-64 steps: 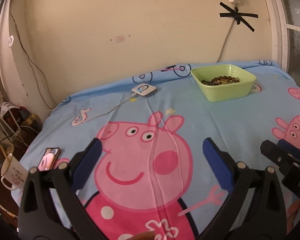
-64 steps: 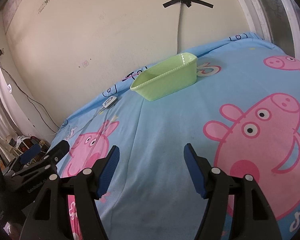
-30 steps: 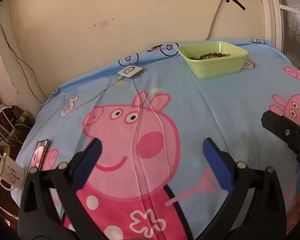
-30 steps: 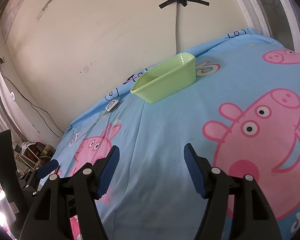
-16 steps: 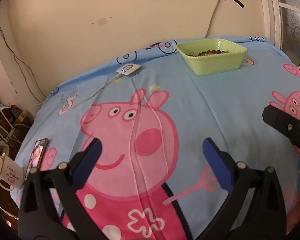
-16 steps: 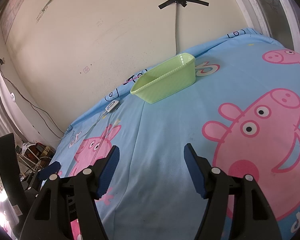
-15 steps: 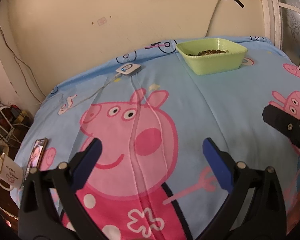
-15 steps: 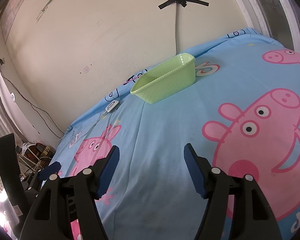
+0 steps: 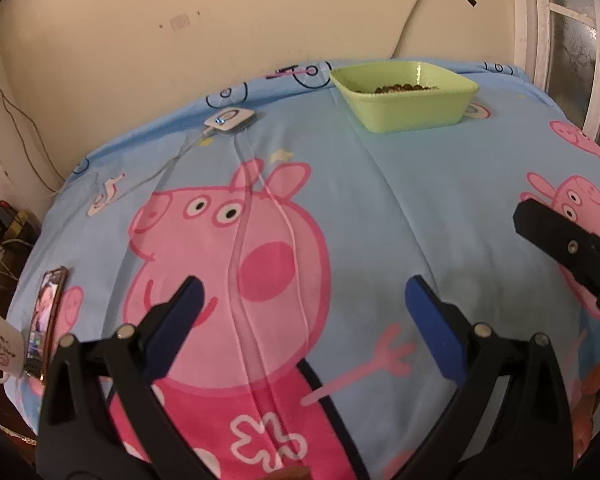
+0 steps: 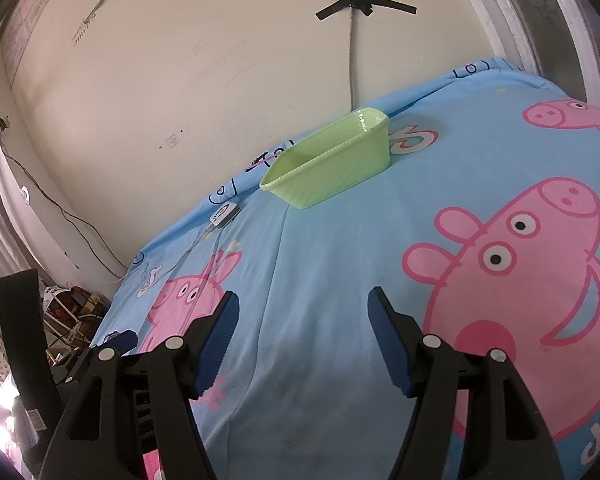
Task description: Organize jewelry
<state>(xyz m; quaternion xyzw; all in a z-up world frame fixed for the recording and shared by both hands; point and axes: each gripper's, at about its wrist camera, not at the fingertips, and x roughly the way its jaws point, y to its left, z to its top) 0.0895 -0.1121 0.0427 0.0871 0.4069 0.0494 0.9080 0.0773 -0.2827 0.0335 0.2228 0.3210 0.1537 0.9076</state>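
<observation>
We are holding both grippers above the bed (image 9: pixel 380 208), with nothing yet taken up. The left gripper (image 9: pixel 302 314) has its jaws spread wide and empty, and the right gripper (image 10: pixel 302 328) likewise stands released with only the sheet showing between its jaws.

The jewelry (image 9: pixel 404 88) appears as a small heap of brown beads lying in the green tray (image 9: pixel 412 108), which sits far ahead of both pairs of jaws, close to the wall. From the left wrist view it lies ahead and to the right of the jaws; from the right wrist view we see only the tray's ribbed side (image 10: pixel 332 172), ahead and a little left, and none of what it holds.

We judge the step in hand to be the reach toward the tray. To do it well we should carry one gripper forward until the rim passes beneath the jaws, then tip them down into the heap from above, since the tray's walls would block a low approach. The beads look small and may be strung, so we should close on a strand slowly and lift gently. The other gripper could steady the tray's wall, as the soft sheet may let it slide.

A white device (image 9: pixel 230 119) with its cable lies ahead and left of the left jaws; we should steer clear of it.
</observation>
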